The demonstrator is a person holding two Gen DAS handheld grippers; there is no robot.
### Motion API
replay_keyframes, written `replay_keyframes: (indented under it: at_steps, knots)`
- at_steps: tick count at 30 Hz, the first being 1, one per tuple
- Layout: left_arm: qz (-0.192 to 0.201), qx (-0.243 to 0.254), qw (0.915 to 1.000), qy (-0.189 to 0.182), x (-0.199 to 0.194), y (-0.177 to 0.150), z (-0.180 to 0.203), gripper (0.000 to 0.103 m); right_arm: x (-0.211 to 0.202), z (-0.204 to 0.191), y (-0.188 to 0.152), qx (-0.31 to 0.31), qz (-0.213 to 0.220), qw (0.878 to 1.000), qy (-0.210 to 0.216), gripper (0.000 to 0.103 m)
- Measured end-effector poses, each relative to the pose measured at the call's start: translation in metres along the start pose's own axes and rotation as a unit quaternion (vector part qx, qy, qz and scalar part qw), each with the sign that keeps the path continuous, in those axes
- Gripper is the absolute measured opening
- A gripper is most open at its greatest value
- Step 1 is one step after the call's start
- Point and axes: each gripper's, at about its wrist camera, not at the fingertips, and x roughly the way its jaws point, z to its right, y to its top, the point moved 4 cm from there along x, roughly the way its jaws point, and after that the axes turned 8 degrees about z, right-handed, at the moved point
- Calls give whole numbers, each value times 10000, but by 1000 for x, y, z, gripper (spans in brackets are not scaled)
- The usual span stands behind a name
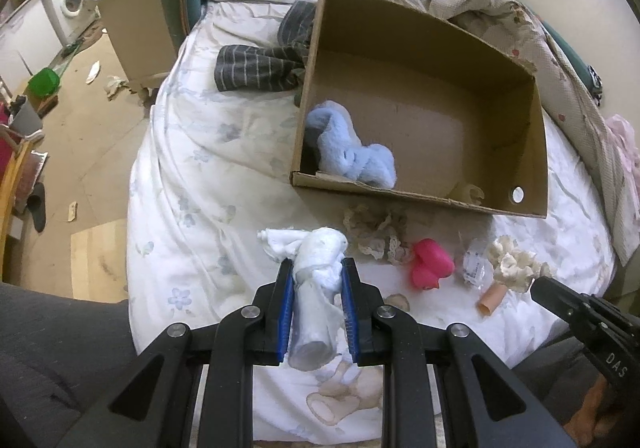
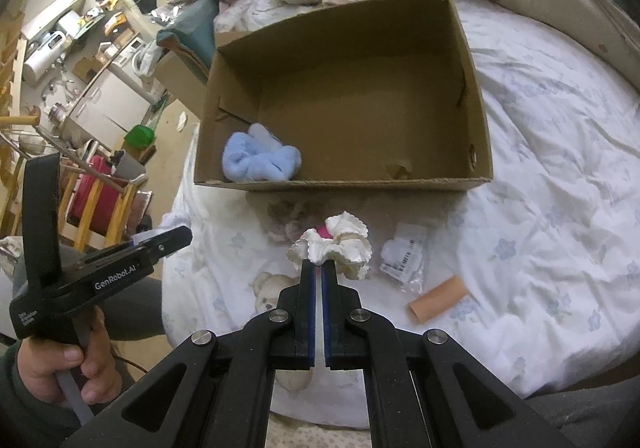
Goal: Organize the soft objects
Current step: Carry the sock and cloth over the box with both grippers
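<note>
Cardboard box (image 2: 478, 152) interior mostly bare

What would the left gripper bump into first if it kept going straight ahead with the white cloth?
Probably the near wall of the cardboard box, by the blue fluffy toy. The left gripper, shut on the white cloth, points that way, though depth is hard to judge; it might pass over it.

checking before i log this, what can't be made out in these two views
- Pink toy: right wrist view, nearly all hidden behind the cream scrunchie.
- Striped cloth: left wrist view, its right end hidden behind the cardboard box wall.
- Packet label: right wrist view, print too small to read.
</note>
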Motion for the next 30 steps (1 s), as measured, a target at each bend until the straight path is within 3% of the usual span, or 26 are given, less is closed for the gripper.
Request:
replay_keyframes:
  at_steps: [11,22,30]
  knots:
    - [171,94,9998,77,-10,6,6,20,-11,2,8,149,312,9994,75,4]
    - [711,378,9966,-152,-43,62,27,20,-32,4,44,311,732,9967,187,4]
    - [822,472,9954,-98,-29,104,33,20,-32,13,93,310,1042,9940,112,4]
